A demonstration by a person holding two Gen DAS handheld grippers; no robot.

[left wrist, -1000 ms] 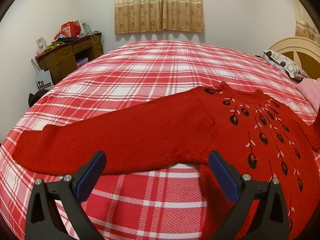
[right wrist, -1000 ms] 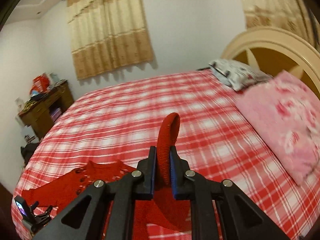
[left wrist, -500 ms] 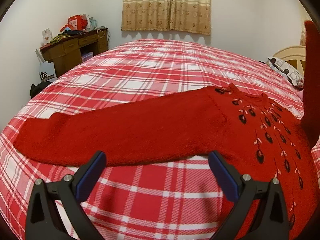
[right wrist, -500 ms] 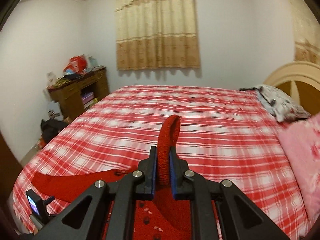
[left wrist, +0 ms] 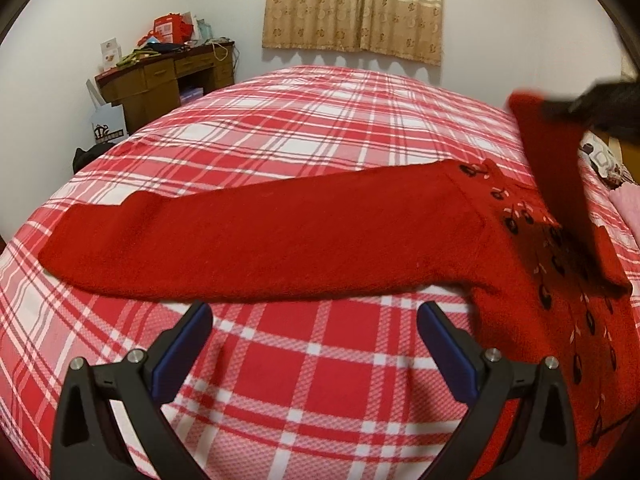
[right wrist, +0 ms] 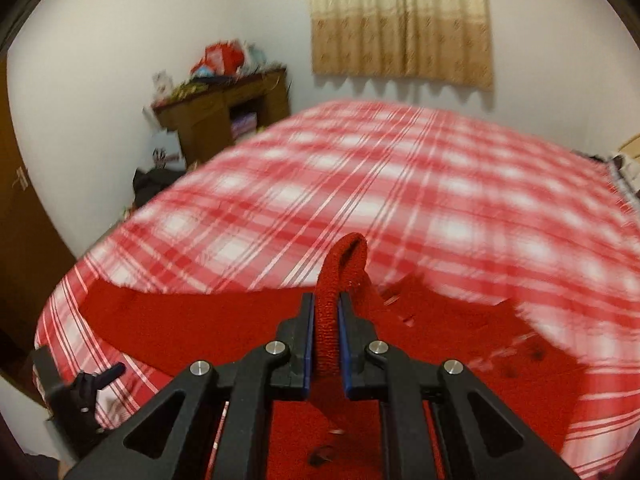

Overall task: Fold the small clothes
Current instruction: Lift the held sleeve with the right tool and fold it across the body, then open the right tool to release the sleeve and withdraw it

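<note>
A small red knitted sweater (left wrist: pixel 304 240) with black and pink leaf embroidery lies flat on the red plaid bed (left wrist: pixel 312 132), one sleeve stretched out to the left. My left gripper (left wrist: pixel 316 332) hovers open just in front of that sleeve, nothing between its blue pads. My right gripper (right wrist: pixel 326 320) is shut on the cuff of the other sleeve (right wrist: pixel 340 272), which loops up between the pads. In the left wrist view that lifted sleeve (left wrist: pixel 560 184) hangs over the sweater's chest, with the right gripper (left wrist: pixel 600 108) a dark blur at the upper right.
A wooden desk (left wrist: pixel 160 80) piled with clutter stands against the far left wall, bags on the floor beside it. A beige curtain (left wrist: pixel 352 4) hangs behind the bed. Pillows (left wrist: pixel 608 160) lie at the right edge. The left gripper (right wrist: pixel 80 392) shows at the lower left of the right wrist view.
My right gripper has swung left and down with the sleeve cuff, bringing the sleeve over the sweater's body. The left gripper has edged closer to the outstretched sleeve, still open.
</note>
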